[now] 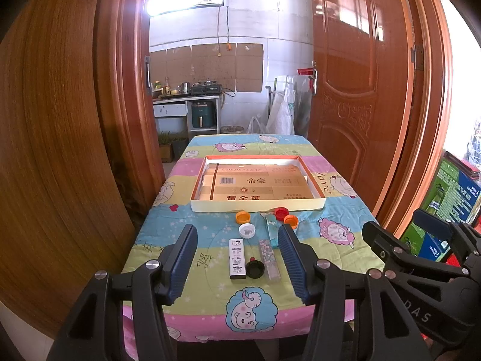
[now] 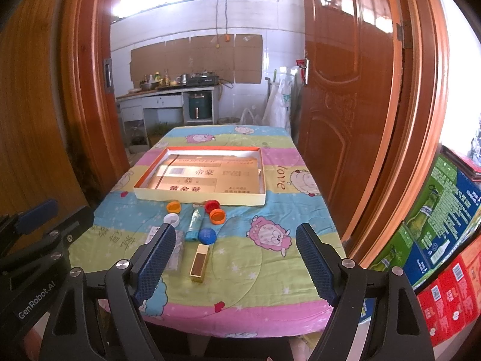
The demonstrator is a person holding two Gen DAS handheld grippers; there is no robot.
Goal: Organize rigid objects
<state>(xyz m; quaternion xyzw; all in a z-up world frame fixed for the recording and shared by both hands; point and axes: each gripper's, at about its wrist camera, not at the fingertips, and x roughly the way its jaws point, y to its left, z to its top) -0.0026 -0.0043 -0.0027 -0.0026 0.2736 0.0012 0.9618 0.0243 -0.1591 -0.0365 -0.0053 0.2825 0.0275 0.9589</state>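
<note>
Nothing sits in the shallow box [image 1: 258, 204] yet, so as I judge it the sorting has not begun. Through my left wrist view, the left gripper [image 1: 237, 242] fills the lower middle of the frame, its blue pads spread wide with nothing between them, hovering over the cartoon tablecloth [image 1: 330, 258]. Between the pads, lower centre, lie a white Hello Kitty case [image 1: 237, 258], a black cap [image 1: 255, 269] and a clear patterned stick [image 1: 269, 259]; above them sit a white cap [image 1: 247, 230], an orange cap [image 1: 243, 217], a red cap [image 1: 281, 212] and a second orange cap [image 1: 290, 220], all just below the box's near wall. Through my right wrist view, the right gripper [image 2: 236, 239] stands equally spread and empty at lower centre. Ahead of it lie a gold lipstick case [image 2: 199, 262], a blue cap [image 2: 207, 236] and a teal tube [image 2: 194, 224], with the same caps clustered under the box, which occupies the middle of the frame. Every loose piece remains on the cloth, so all the placing is left to do.
</note>
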